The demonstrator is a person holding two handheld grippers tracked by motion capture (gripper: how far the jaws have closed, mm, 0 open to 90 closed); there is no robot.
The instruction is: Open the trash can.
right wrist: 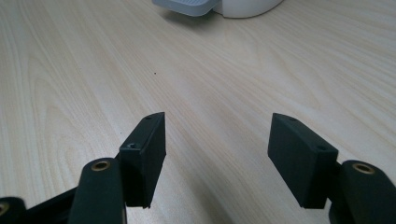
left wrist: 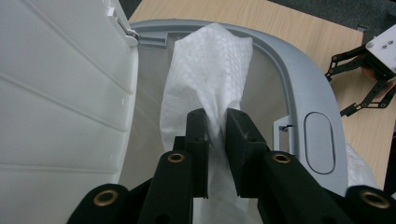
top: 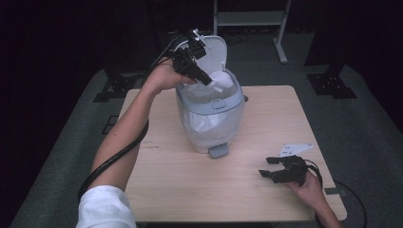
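the bin point(top: 210, 111) looks like smooth, faintly glossy plastic; the tissue point(left wrist: 210, 70) is soft embossed paper; the tabletop point(right wrist: 233, 84) is pale matt wood grain; the jaws are matt black.

A crumpled white paper tissue point(top: 221, 80) is gripped by the left claw point(top: 209, 81) over the open grey-rimmed white bin point(top: 211, 107) on the light wooden table point(top: 190, 180).

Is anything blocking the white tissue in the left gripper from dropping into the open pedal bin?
Nothing visible does. The left gripper holds the white tissue directly over the mouth of the pedal bin; the lid stands raised to one side, and below the tissue there is only the white liner. The right gripper rests far off on the table.
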